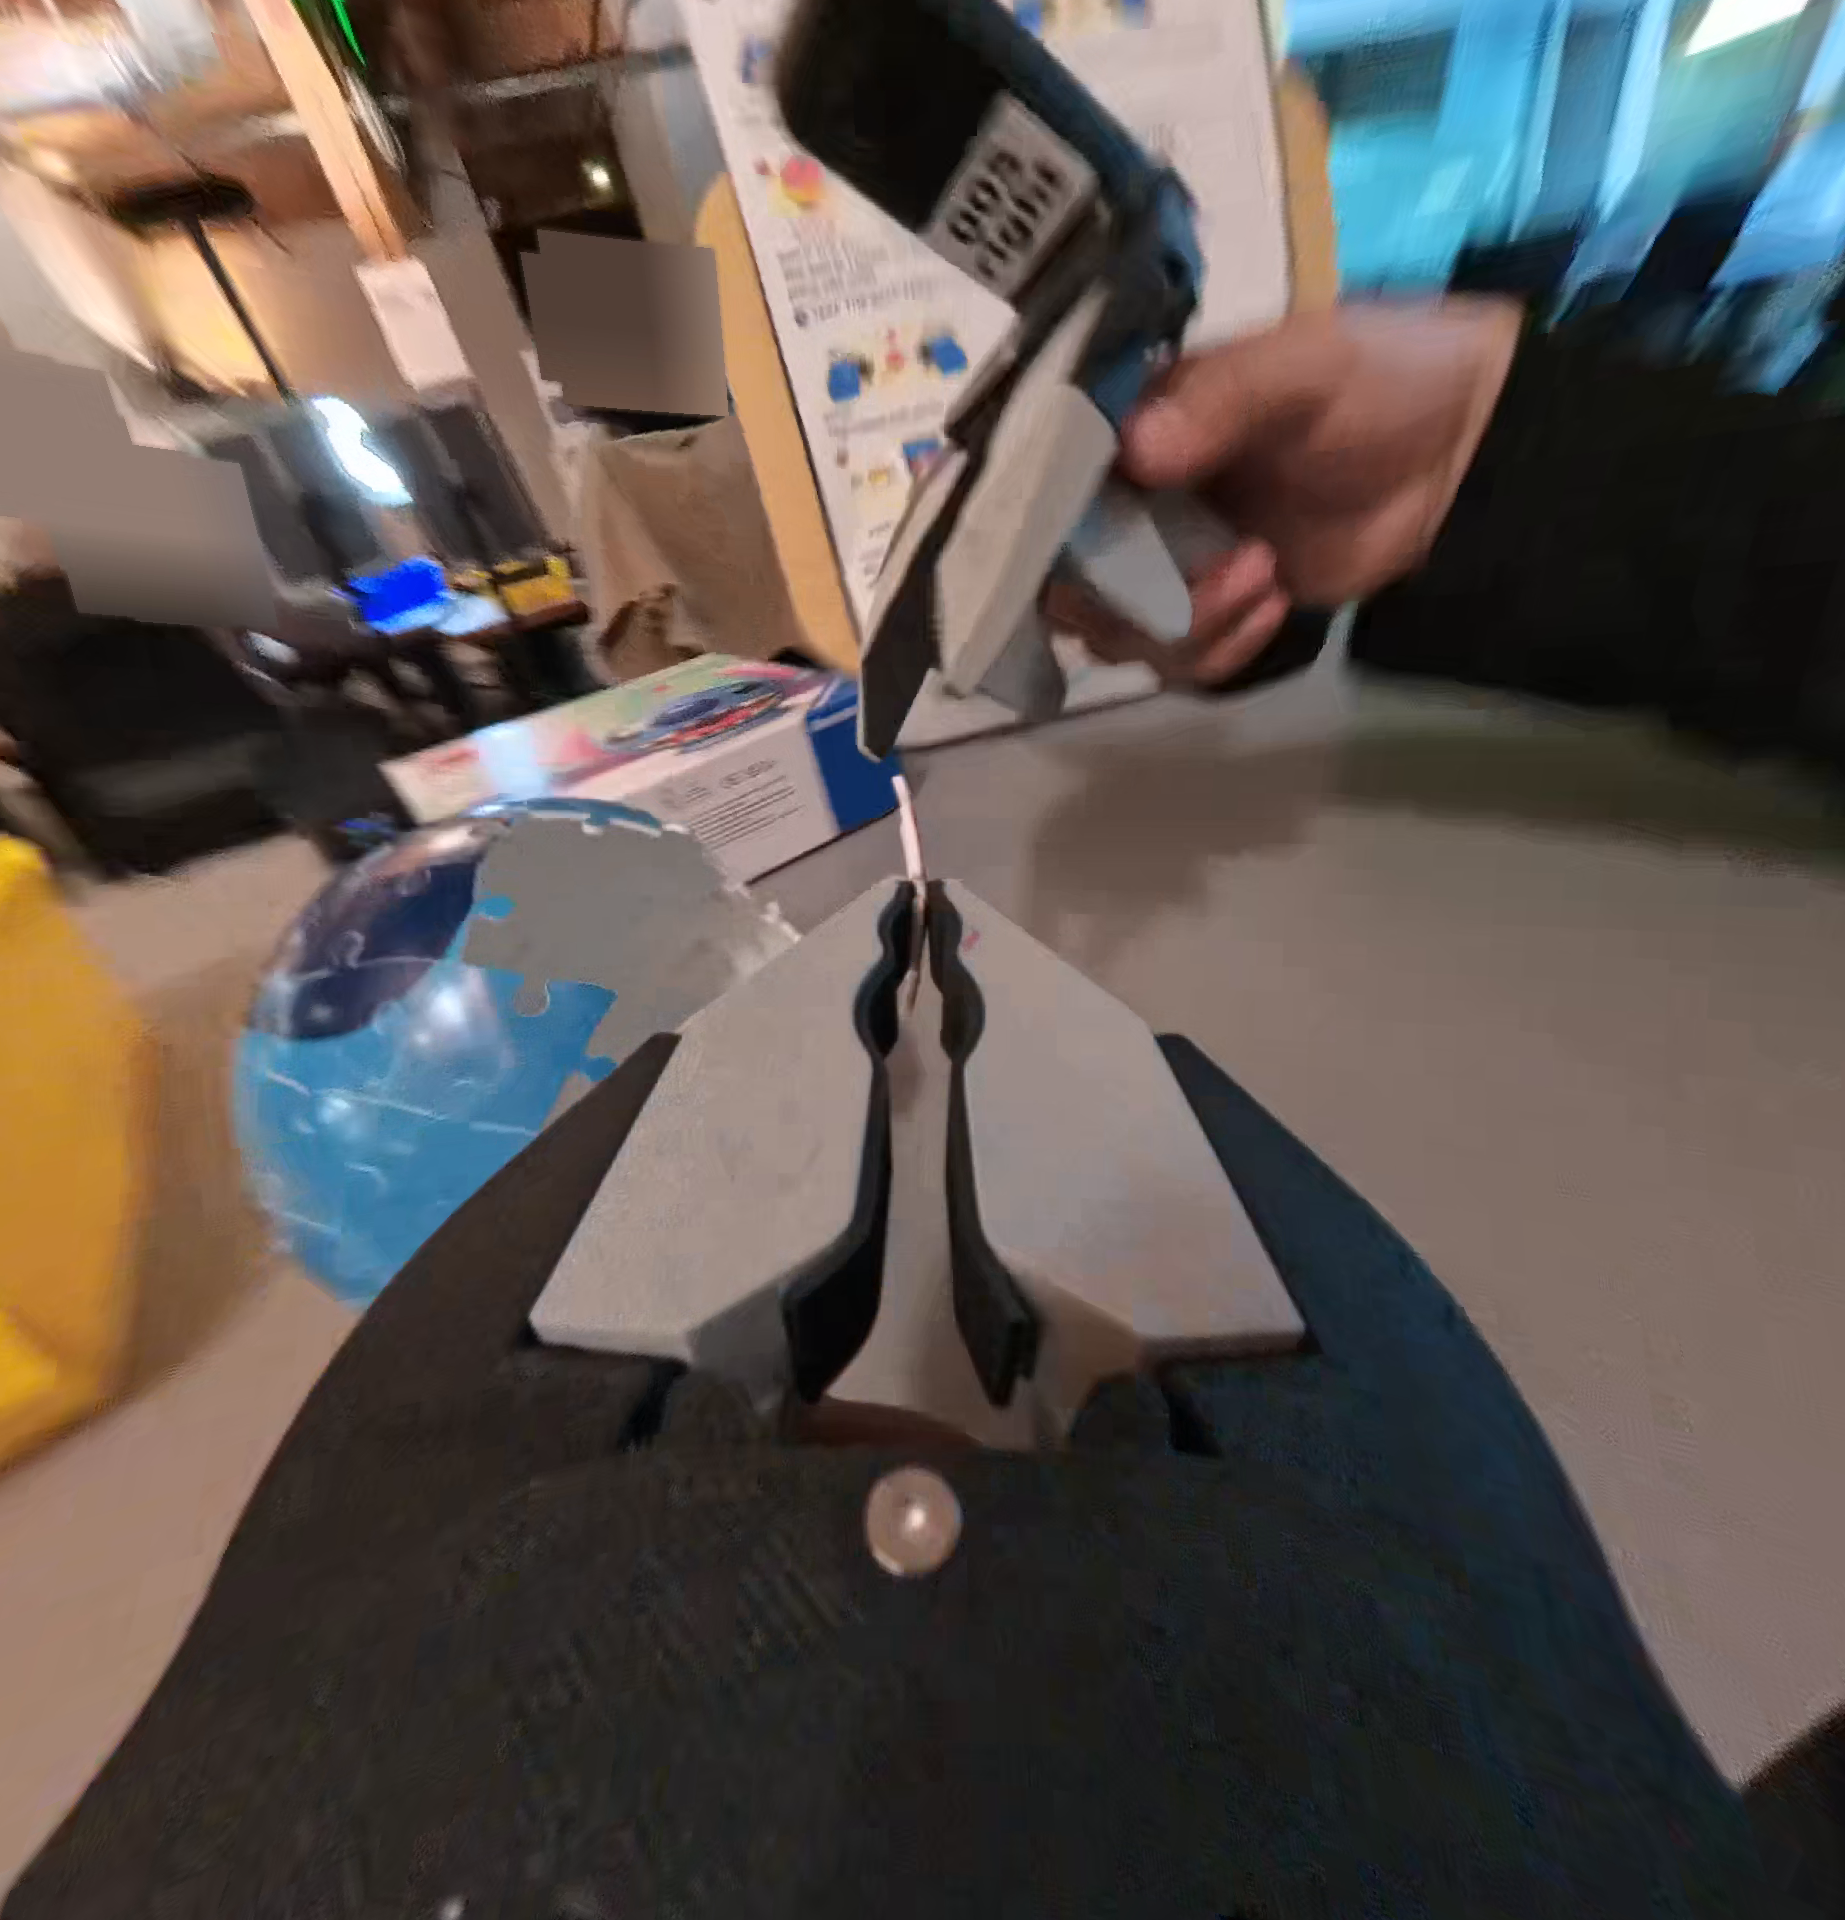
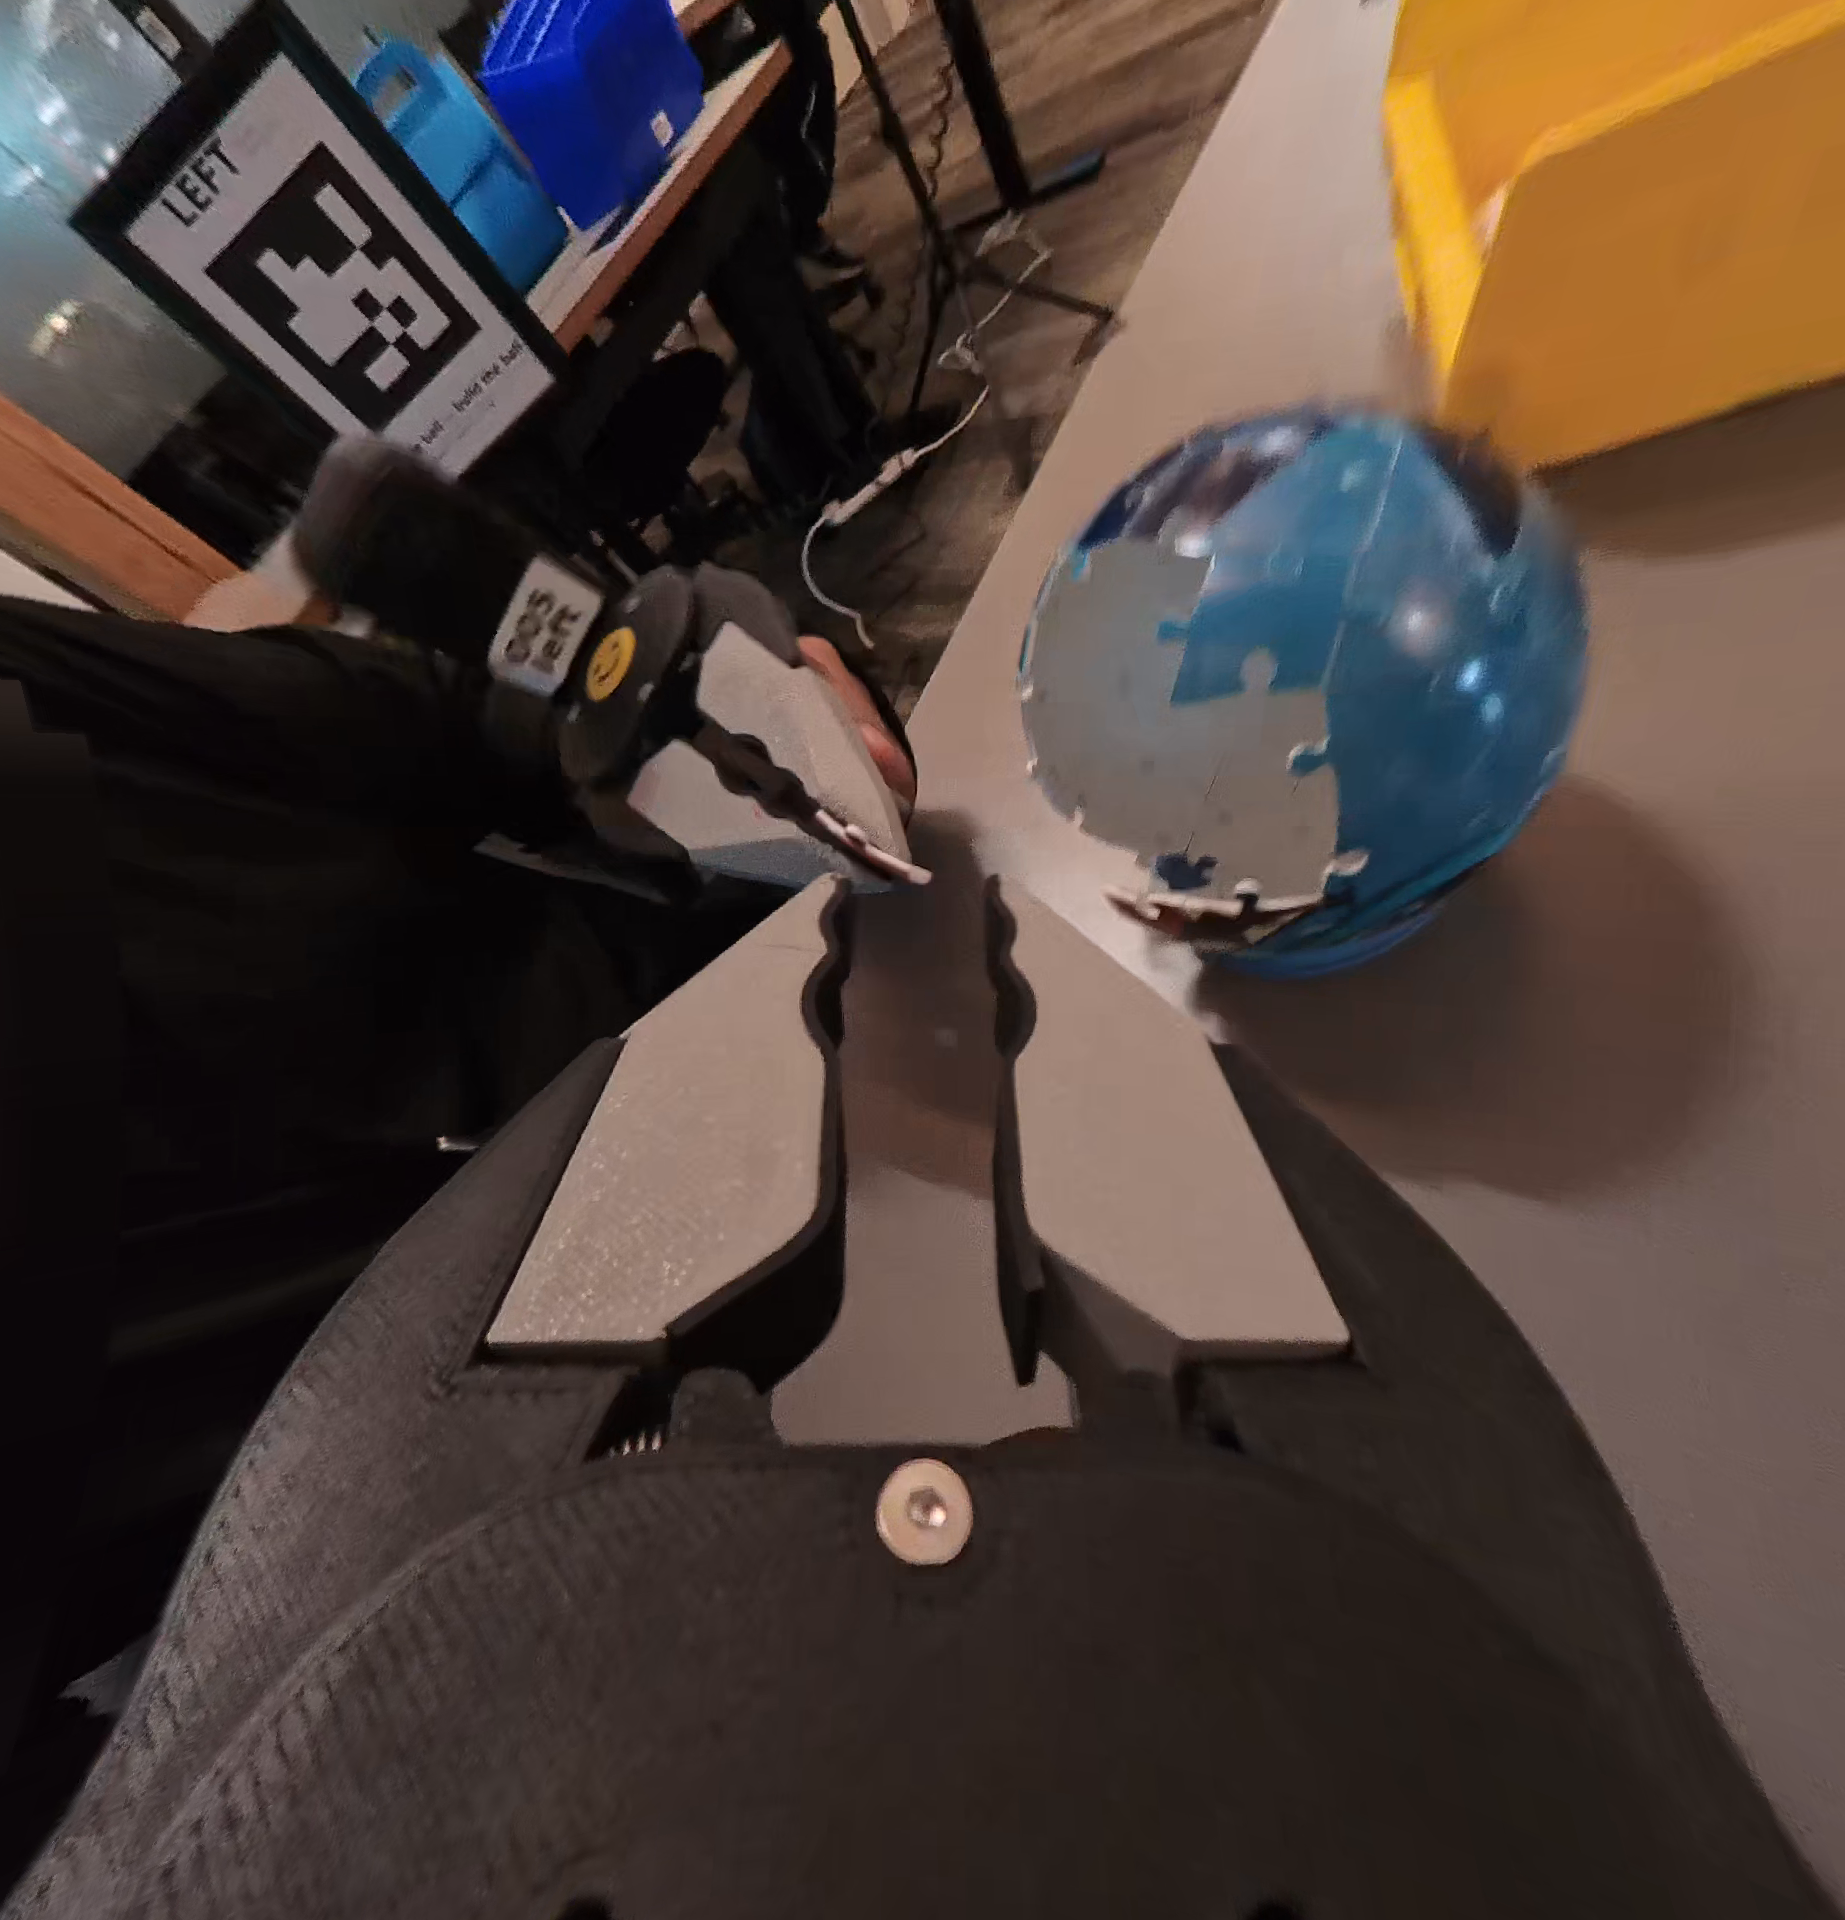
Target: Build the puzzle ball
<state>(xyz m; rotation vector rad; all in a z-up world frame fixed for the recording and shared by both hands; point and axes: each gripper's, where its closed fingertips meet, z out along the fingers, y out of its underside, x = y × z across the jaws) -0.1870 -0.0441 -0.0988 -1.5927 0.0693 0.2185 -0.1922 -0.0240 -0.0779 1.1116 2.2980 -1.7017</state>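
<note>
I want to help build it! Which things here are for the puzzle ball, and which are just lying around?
For the job:
- puzzle ball, partly built, on the table
- thin puzzle piece, pinched in the left claw
- right claw, open and empty

Just lying about:
- yellow bin
- printed box lying flat
- tall printed box standing behind

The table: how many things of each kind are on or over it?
Puzzle ball: 1
Puzzle piece, pinched in the left claw: 1
Claws, counting the right claw: 2
Yellow bin: 1
Printed boxes, flat and upright: 2
Total: 7
</note>
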